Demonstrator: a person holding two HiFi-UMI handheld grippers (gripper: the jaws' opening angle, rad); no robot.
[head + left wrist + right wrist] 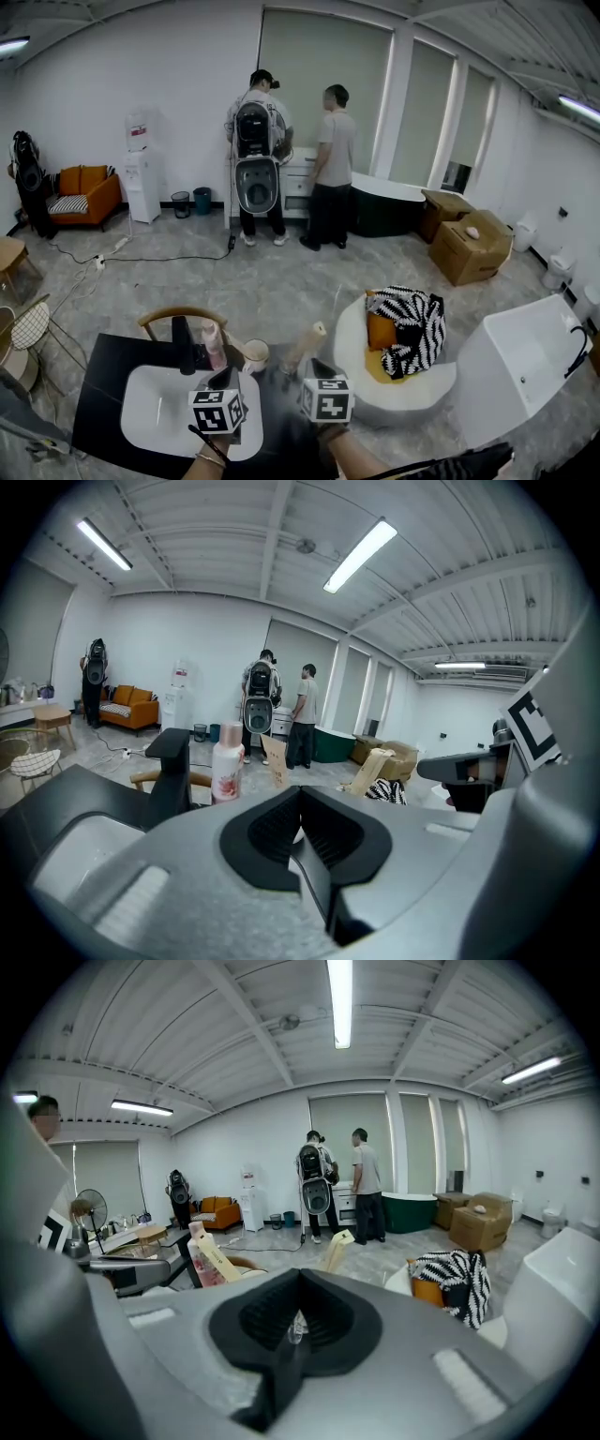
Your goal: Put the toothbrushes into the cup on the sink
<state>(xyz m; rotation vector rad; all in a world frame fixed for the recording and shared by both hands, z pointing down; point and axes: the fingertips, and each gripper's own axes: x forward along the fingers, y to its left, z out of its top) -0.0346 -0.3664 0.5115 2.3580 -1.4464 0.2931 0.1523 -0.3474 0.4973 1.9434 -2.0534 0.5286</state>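
Logged left gripper and right gripper as clamped fully together, pinching nothing clearly. Spotted kraft-sleeved toothbrushes just beyond, tilted, at the cup on the sink. Could tip cup or nearby pink bottle by nudging forward. Cannot see their lower ends past the jaws; cannot tell whether in cup.

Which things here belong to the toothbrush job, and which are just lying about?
Job: pale round cup; tan paper-wrapped toothbrush; white sink basin.
Lying about: pink plastic bottle; black-and-white patterned cushion; brown cardboard box.
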